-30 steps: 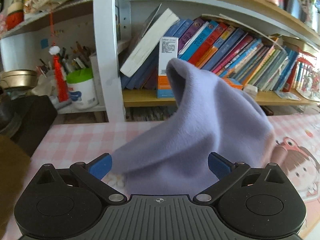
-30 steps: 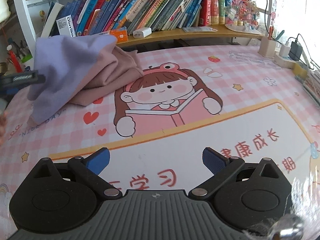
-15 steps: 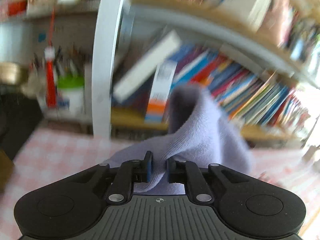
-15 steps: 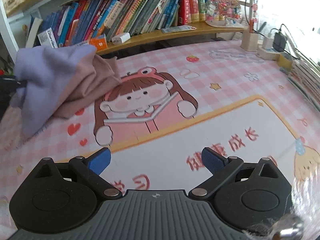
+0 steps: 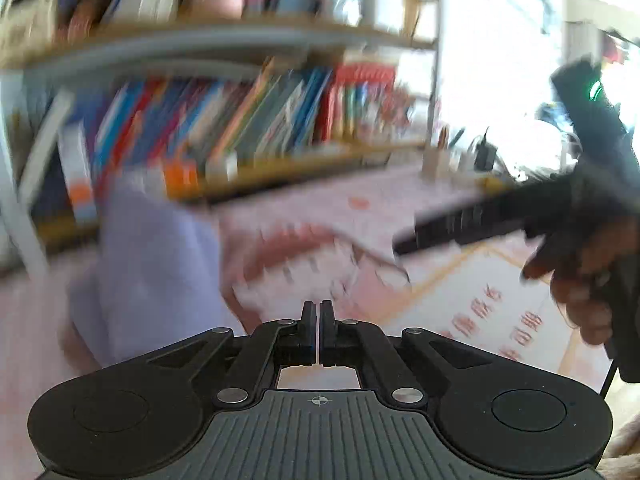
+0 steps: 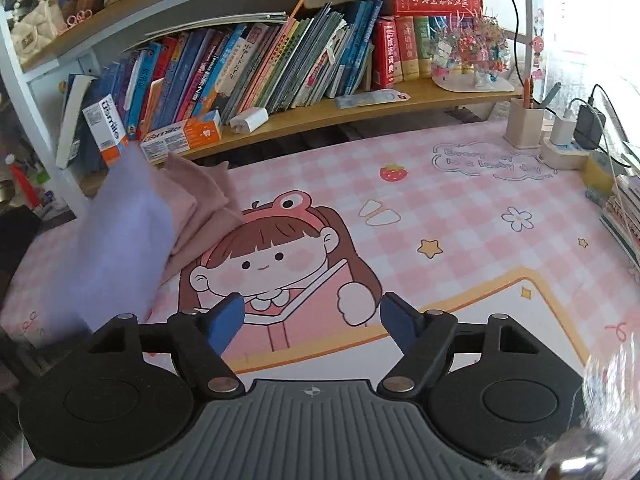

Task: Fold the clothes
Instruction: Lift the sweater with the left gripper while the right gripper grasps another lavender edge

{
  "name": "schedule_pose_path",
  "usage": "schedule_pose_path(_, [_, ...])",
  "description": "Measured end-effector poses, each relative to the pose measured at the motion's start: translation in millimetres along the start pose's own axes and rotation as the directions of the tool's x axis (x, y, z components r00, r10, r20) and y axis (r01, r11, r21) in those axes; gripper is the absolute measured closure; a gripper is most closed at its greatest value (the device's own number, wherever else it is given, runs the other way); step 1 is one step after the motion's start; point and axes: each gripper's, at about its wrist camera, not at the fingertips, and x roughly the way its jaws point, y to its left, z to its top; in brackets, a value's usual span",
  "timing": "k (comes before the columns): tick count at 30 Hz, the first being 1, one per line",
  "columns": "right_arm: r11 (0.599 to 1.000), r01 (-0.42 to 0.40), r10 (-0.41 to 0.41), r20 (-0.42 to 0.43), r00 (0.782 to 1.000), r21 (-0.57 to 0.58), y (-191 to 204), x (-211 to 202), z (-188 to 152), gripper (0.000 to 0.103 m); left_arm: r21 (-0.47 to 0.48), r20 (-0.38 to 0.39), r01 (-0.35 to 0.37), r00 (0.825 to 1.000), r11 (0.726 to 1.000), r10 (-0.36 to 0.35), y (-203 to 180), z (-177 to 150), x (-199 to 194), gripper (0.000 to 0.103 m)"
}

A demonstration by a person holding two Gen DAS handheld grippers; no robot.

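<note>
A lavender garment (image 6: 120, 236) lies heaped at the left of the pink desk mat (image 6: 460, 208), over a dusty-pink garment (image 6: 200, 200). In the blurred left wrist view the lavender garment (image 5: 152, 264) hangs to the left of my left gripper (image 5: 318, 320). The left jaws are shut with only a thin gap, and no cloth shows between them. My right gripper (image 6: 310, 320) is open and empty above the cartoon girl print, to the right of the clothes. The right gripper's body also shows in the left wrist view (image 5: 500, 216), held in a hand.
A bookshelf (image 6: 320, 112) full of books runs along the back of the desk. A pen holder (image 6: 524, 124) and a power strip with chargers (image 6: 568, 144) stand at the back right. Stacked books (image 6: 624, 208) sit at the right edge.
My left gripper closed on the lavender garment, then swung fast to the right; the cloth now sits left of the shut jaws. My right gripper moved forward toward the clothes, still open.
</note>
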Motion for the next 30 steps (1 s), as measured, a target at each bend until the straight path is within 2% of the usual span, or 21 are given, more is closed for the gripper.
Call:
schedule_pose_path(2, [0.999, -0.041, 0.041, -0.020, 0.999, 0.007, -9, 1, -1, 0.030, -0.037, -0.024, -0.025, 0.999, 0.999, 0.024, -3, -4, -1, 0.094])
schedule_pose_path(4, [0.997, -0.076, 0.077, -0.039, 0.996, 0.017, -13, 4, -2, 0.032, -0.070, -0.023, -0.098, 0.995, 0.993, 0.096, 2, -3, -6, 0.080])
schedule_pose_path(6, [0.995, -0.100, 0.101, -0.047, 0.994, 0.012, -11, 5, -3, 0.033, -0.114, -0.014, -0.187, 0.982, 0.976, 0.187, 9, -1, -12, 0.034])
schedule_pose_path(7, [0.994, -0.113, 0.113, -0.050, 0.992, 0.010, -9, 6, -3, 0.033, -0.154, -0.007, -0.235, 0.972, 0.960, 0.236, 17, -1, -16, 0.025])
schedule_pose_path(8, [0.992, -0.125, 0.125, -0.054, 0.991, 0.008, -8, 7, -3, 0.033, -0.197, -0.014, -0.259, 0.965, 0.946, 0.261, 25, -3, -17, 0.022])
schedule_pose_path(10, [0.990, -0.140, 0.139, -0.058, 0.989, -0.002, -3, 8, -3, 0.033, -0.272, -0.053, -0.271, 0.962, 0.923, 0.267, 40, -7, -11, 0.022])
schedule_pose_path(12, [0.987, -0.156, 0.154, -0.064, 0.986, -0.023, 5, 10, -2, 0.033, -0.318, -0.106, -0.265, 0.964, 0.910, 0.244, 54, -12, 2, 0.022])
schedule_pose_path(14, [0.982, -0.174, 0.170, -0.065, 0.983, -0.068, 18, 12, 1, 0.033, -0.323, -0.133, -0.261, 0.964, 0.910, 0.230, 60, -15, 17, 0.022])
schedule_pose_path(16, [0.973, -0.191, 0.184, -0.063, 0.981, -0.133, 35, 14, 5, 0.033, -0.302, -0.117, -0.258, 0.965, 0.918, 0.233, 62, -16, 29, 0.022])
schedule_pose_path(17, [0.965, -0.199, 0.191, -0.062, 0.980, -0.171, 45, 15, 9, 0.033, -0.277, -0.091, -0.263, 0.965, 0.924, 0.248, 61, -17, 30, 0.028])
schedule_pose_path(18, [0.956, -0.207, 0.198, -0.061, 0.978, -0.210, 56, 16, 13, 0.033, -0.247, -0.072, -0.255, 0.967, 0.935, 0.245, 59, -18, 30, 0.065])
schedule_pose_path(19, [0.944, -0.213, 0.205, -0.060, 0.977, -0.251, 67, 18, 17, 0.033, -0.215, -0.058, -0.238, 0.971, 0.947, 0.230, 56, -18, 31, 0.084])
schedule_pose_path(20, [0.929, -0.220, 0.211, -0.063, 0.975, -0.297, 79, 20, 22, 0.033, -0.184, -0.045, -0.220, 0.975, 0.958, 0.216, 53, -18, 33, 0.090])
schedule_pose_path(22, [0.884, -0.237, 0.221, -0.085, 0.971, -0.402, 107, 25, 30, 0.032, -0.107, -0.005, -0.187, 0.982, 0.977, 0.188, 41, -18, 26, 0.092])
schedule_pose_path(24, [0.816, -0.260, 0.227, -0.129, 0.965, -0.517, 138, 32, 31, 0.031, -0.023, 0.018, -0.153, 0.988, 0.988, 0.153, 27, -21, 17, 0.092])
schedule_pose_path(28, [0.683, -0.339, 0.222, -0.258, 0.940, -0.647, 189, 49, 16, 0.029, 0.075, 0.019, -0.106, 0.994, 0.992, 0.105, 5, -27, 6, 0.092])
schedule_pose_path(30, [0.617, -0.357, 0.177, -0.319, 0.931, -0.701, 209, 62, 2, 0.029, 0.107, 0.028, -0.088, 0.996, 0.990, 0.086, 0, -31, 0, 0.092])
